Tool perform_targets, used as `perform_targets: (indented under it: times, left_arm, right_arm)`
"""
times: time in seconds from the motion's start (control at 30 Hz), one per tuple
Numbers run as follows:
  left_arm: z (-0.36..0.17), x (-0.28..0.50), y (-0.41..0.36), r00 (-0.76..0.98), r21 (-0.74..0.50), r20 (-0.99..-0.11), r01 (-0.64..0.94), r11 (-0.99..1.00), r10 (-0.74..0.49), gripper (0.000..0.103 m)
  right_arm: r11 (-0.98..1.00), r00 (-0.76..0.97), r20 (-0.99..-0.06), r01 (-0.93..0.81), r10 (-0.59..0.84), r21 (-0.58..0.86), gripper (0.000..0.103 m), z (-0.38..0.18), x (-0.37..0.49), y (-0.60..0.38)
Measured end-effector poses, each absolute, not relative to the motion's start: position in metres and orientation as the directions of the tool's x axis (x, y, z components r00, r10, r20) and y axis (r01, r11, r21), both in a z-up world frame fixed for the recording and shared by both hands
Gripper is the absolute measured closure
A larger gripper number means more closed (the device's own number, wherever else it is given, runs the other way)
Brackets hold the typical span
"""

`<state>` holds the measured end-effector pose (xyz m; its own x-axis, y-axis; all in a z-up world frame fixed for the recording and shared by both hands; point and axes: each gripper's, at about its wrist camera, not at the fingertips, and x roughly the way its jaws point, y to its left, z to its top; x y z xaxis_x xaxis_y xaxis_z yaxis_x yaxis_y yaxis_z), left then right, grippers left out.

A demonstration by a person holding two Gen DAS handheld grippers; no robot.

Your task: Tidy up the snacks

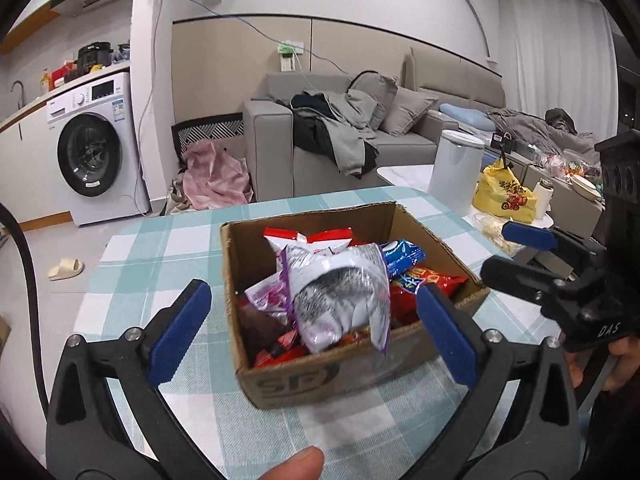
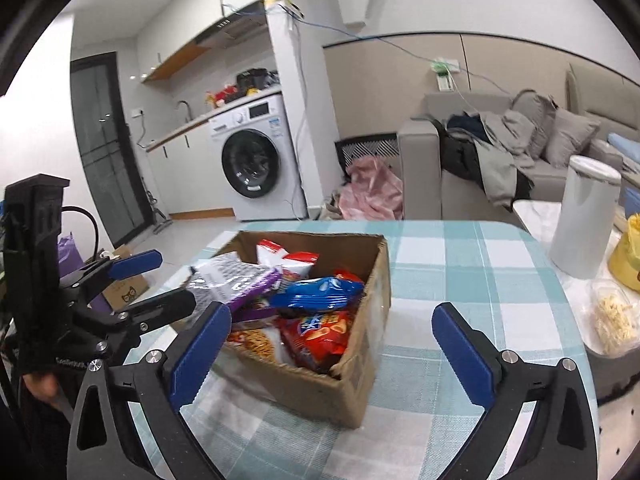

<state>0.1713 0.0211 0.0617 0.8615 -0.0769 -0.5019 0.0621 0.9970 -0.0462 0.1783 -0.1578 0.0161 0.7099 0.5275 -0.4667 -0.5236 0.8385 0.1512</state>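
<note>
A: Left wrist view?
B: Left gripper (image 1: 312,328), jaws released, w/ nothing between them. Cardboard box (image 1: 288,384) on the checked bench (image 1: 160,248), "SF" printed on its front. Silver-purple snack bag (image 1: 340,300) sits atop the pile inside the box.
A: Right wrist view?
B: Right gripper (image 2: 332,344), jaws released too, box (image 2: 320,392) just ahead. Blue packet (image 2: 320,294) and red packet (image 2: 320,332) lie inside; print too blurred to read.
</note>
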Motion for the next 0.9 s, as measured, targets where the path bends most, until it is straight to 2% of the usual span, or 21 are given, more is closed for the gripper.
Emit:
perform_targets:
  times: [0.4, 0.6, 0.73, 0.9]
  left_arm:
    - [0.046, 0.100, 0.035, 0.898, -0.033, -0.438, 0.014, 0.999, -0.027, 0.001]
    - [0.029, 0.083, 0.035, 0.892, -0.036, -0.451, -0.005, 0.999, -0.012, 0.001]
    - [0.019, 0.074, 0.037, 0.914, -0.033, -0.405, -0.036, 0.999, 0.020, 0.001]
    - [0.014, 0.074, 0.040, 0.918, -0.050, -0.396, -0.046, 0.998, 0.022, 0.001]
  right_arm:
    - [0.807, 0.723, -0.390, -0.581, 0.571, 0.106, 0.000, 0.012, 0.128, -0.156]
    - [0.807, 0.731, -0.368, -0.582, 0.574, 0.104, 0.000, -0.002, 0.120, -0.156]
    - [0.808, 0.736, -0.356, -0.580, 0.575, 0.107, 0.000, -0.008, 0.116, -0.157]
    - [0.810, 0.740, -0.349, -0.573, 0.576, 0.122, 0.000, -0.014, 0.115, -0.161]
